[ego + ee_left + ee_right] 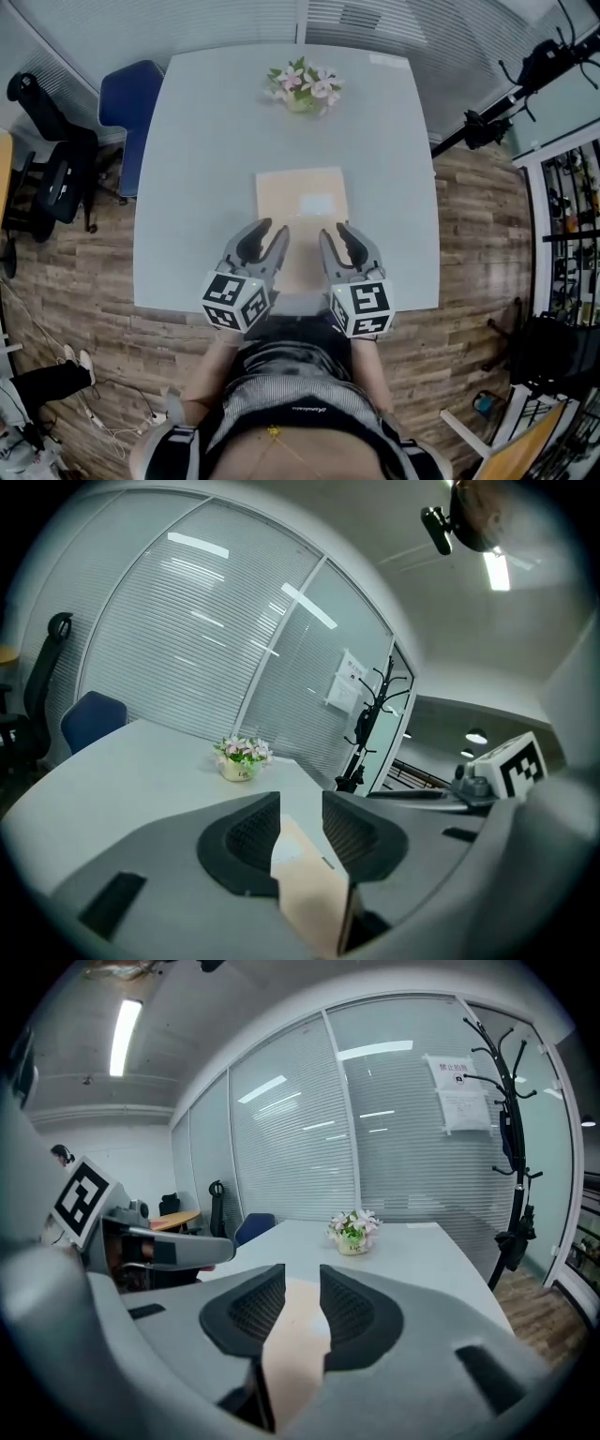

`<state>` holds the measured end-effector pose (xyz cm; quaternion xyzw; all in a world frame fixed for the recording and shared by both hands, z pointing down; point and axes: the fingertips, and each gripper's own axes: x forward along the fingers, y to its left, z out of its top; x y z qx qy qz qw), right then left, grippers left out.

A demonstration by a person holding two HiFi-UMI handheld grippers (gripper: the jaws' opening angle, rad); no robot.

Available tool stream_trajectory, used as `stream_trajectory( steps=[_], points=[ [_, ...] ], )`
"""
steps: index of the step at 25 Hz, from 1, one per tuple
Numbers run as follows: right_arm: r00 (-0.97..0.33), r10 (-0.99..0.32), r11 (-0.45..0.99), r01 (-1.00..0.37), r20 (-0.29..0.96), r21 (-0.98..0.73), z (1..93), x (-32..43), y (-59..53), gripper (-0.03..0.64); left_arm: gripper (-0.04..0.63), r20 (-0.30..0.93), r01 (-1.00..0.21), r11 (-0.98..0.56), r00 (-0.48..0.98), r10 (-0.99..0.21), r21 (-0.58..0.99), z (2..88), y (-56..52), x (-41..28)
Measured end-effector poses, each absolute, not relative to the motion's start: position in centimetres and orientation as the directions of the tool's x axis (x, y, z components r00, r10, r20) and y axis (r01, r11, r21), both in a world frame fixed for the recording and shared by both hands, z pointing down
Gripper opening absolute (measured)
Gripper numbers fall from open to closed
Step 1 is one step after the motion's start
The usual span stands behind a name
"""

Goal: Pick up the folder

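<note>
A flat beige folder (302,202) lies on the grey bench (206,169). The left gripper (274,227) and right gripper (333,229) are over its near edge (jaws narrowly apart, clasping nothing).

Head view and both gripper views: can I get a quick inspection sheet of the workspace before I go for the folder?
Surface: pale grey table.
Job's things: beige folder lying flat near the person's edge, with a pale label on its cover.
Clutter: flower pot at the far edge; small white slip at the far right corner.
Grippers: left gripper and right gripper are over the folder's near end. Both have jaws apart, with the folder showing in each gap; no pad is seen pressing.
Cables: loose white cables on the floor.
Surroundings: blue chair, black office chair, coat stand, wooden floor.
</note>
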<state>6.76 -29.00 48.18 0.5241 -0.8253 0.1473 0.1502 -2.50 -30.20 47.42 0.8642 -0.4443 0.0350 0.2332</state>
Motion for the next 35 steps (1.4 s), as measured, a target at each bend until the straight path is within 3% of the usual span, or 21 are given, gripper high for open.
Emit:
stream_trajectory(
  steps=[12, 19, 22, 27, 31, 35],
  points=[
    [-0.323, -0.717, 0.324, -0.939, 0.618, -0.115, 60.0, 10.9, -30.1, 0.153, 0.137, 0.505, -0.856, -0.337, 0.507, -0.699, 0.392, 58.9, -30.9, -5.6],
    [-0.288, -0.631, 0.302, -0.947, 0.721, -0.114, 65.5, 12.9, -30.2, 0.24, 0.2, 0.637, -0.884, -0.222, 0.453, -0.624, 0.411, 65.5, -30.0, -7.3],
    [-0.315, -0.613, 0.239, -0.948, 0.725, -0.21, 67.3, 13.5, -30.5, 0.295, 0.221, 0.652, -0.862, -0.163, 0.475, -0.591, 0.48, 67.7, -29.8, -7.1],
    [-0.371, -0.574, 0.174, -0.927, 0.73, -0.333, 69.8, 14.0, -30.9, 0.331, 0.225, 0.64, -0.82, -0.107, 0.513, -0.573, 0.562, 69.4, -29.7, -6.5],
    [-0.443, -0.562, 0.161, -0.887, 0.698, -0.434, 70.3, 13.6, -31.0, 0.321, 0.234, 0.594, -0.746, -0.064, 0.576, -0.561, 0.663, 69.9, -29.6, -5.8],
    [-0.472, -0.563, 0.179, -0.871, 0.678, -0.458, 70.5, 13.5, -31.1, 0.321, 0.235, 0.596, -0.748, -0.066, 0.575, -0.561, 0.66, 70.3, -29.8, -5.7]
  ],
)
